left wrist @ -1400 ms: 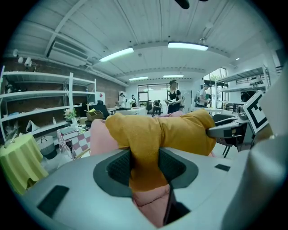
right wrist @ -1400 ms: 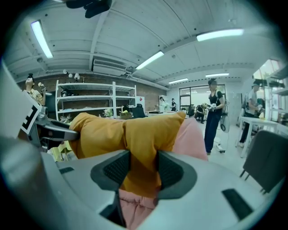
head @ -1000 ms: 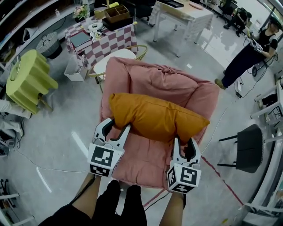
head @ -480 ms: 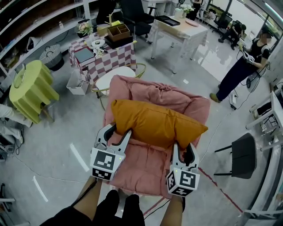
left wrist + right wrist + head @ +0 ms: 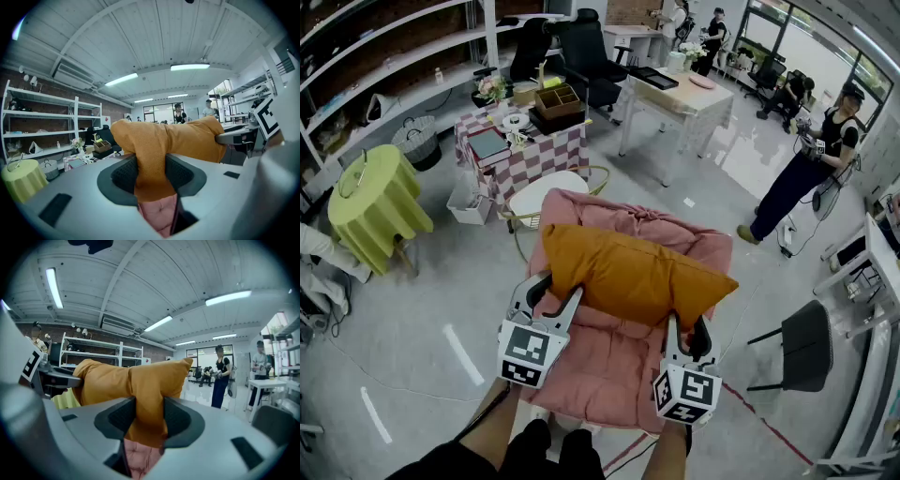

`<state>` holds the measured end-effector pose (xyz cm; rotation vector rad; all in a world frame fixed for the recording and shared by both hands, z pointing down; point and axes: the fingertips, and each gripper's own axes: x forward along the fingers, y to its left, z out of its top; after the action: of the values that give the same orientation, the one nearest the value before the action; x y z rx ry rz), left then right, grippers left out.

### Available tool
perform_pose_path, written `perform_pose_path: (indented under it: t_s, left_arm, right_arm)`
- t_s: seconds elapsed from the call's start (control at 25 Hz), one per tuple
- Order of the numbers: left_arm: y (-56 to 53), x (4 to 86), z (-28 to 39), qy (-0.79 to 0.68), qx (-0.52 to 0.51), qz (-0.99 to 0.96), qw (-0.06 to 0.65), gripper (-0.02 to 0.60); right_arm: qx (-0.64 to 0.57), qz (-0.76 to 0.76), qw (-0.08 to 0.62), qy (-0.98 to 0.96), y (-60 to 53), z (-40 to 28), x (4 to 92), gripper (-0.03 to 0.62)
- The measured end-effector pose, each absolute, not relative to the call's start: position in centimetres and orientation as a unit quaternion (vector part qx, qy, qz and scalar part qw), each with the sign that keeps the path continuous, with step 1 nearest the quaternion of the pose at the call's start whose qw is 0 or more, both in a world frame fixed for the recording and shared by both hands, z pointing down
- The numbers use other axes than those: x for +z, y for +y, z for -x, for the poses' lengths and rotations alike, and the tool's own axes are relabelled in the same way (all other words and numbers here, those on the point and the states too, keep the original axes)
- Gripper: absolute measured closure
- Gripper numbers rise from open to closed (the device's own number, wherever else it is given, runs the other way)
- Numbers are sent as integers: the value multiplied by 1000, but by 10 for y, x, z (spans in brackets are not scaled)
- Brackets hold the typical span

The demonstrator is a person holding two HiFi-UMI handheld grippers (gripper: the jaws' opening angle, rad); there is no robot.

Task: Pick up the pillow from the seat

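In the head view, the orange pillow (image 5: 633, 277) hangs crosswise above the pink armchair (image 5: 609, 361). It is carried by its two near corners, with the left gripper (image 5: 551, 291) on one end and the right gripper (image 5: 686, 328) on the other. Holding both ends spreads the load, so the soft pillow stays level and does not fold or swing. It looks clear of the seat cushion. I cannot tell whether its far edge brushes the backrest. A checked table (image 5: 525, 155), a green-covered table (image 5: 380, 202) and a person (image 5: 802, 173) stand well away from the chair.

In the left gripper view, the jaws stand about half closed, and the dark pads (image 5: 124, 176) pinch a thick fold of orange fabric between them. The rest of the pillow bulges out ahead, and the pink chair (image 5: 157, 213) shows below the fold. This suggests the pillow is lifted, not resting.

In the right gripper view, the grip is the same. The jaws are partly closed, and the pads (image 5: 177, 420) squeeze a bunched corner of the pillow (image 5: 136, 380), with pink cushion visible underneath. The fingers cannot close further because the stuffing fills the gap, and that makes the hold look firm.
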<state>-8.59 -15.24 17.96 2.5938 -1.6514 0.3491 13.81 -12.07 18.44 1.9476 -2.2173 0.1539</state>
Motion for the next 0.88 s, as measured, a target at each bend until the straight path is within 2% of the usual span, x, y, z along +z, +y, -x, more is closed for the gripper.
perform_pose_path:
  t_s: [0.88]
  left_arm:
    - [-129,87,89,-532,76,-843,-26,402]
  right_arm:
    - [5,-662,56,-747,-95,-134,95,397]
